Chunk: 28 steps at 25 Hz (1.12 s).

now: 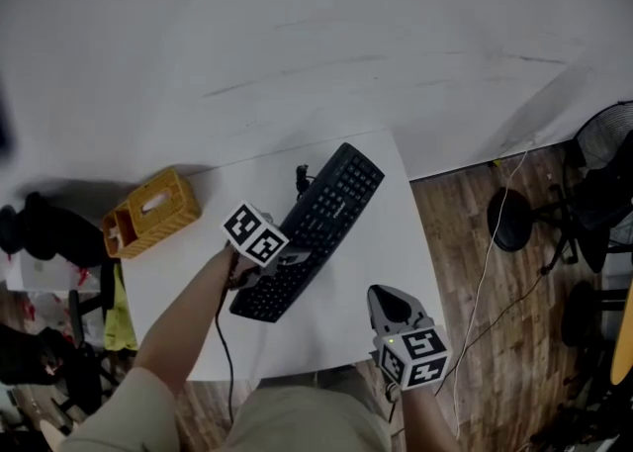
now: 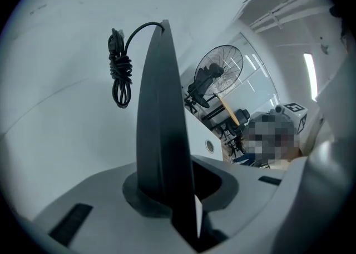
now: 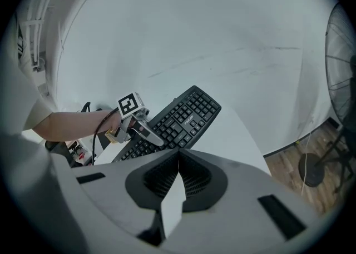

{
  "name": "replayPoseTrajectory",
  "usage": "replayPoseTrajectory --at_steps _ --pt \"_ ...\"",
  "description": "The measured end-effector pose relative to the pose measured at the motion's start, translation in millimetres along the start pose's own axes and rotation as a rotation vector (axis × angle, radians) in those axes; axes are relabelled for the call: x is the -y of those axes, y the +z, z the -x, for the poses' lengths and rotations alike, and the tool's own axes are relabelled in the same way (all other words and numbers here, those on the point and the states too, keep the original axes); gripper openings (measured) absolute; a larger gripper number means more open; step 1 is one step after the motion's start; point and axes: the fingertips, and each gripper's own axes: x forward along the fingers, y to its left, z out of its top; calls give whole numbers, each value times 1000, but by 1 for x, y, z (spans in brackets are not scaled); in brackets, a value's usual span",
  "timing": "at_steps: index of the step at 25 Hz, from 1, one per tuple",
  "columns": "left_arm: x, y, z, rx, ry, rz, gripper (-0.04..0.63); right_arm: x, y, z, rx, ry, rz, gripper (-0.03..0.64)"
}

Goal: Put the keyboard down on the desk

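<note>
Keyboard (image 1: 312, 227): black, full-size, lying diagonally over the white surface (image 1: 366, 282), its far end toward the back right corner. It is gripped at its long left edge, near the middle. Whether its underside touches the surface cannot be determined.

Left gripper (image 1: 287, 260): jaws clamped on the keyboard. In the left gripper view, the keyboard (image 2: 158, 108) shows edge-on, rising from between the closed jaws. Its cable (image 2: 119, 69) is tied in a bundle and loops off the far end; the head view shows that bundle (image 1: 301, 179) just beyond the keyboard's far left corner.

Right gripper (image 1: 391, 307): jaws together, nothing between them, positioned at the near right corner of the surface, well apart from the keyboard. Its own view looks across at the keyboard (image 3: 172, 122) and the left gripper (image 3: 136, 125).

Surroundings: a yellow box (image 1: 150, 213) sits at the left end of the surface, apart from the keyboard. A standing fan (image 1: 603, 143) is on the wooden floor (image 1: 495, 321) to the right.
</note>
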Motion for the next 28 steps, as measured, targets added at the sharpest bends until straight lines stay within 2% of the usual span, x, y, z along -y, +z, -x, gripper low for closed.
replayPoseTrajectory --at_steps 9,13,21,25,28 --pt "-33 -3 -31 -119 6 52 112 11 -9 -34 -37 6 -19 26" --pt "-39 -2 -35 -141 34 13 143 6 -19 -41 -63 19 -26 26" --pt "-71 1 -28 -150 298 -85 318 5 -30 -38 -91 29 -19 26" --pt "-81 -4 -25 -125 365 -58 351 5 -30 -32 -89 27 -12 26" --pt "-93 -6 -15 -71 468 -5 371 7 -22 -24 -47 26 -15 26"
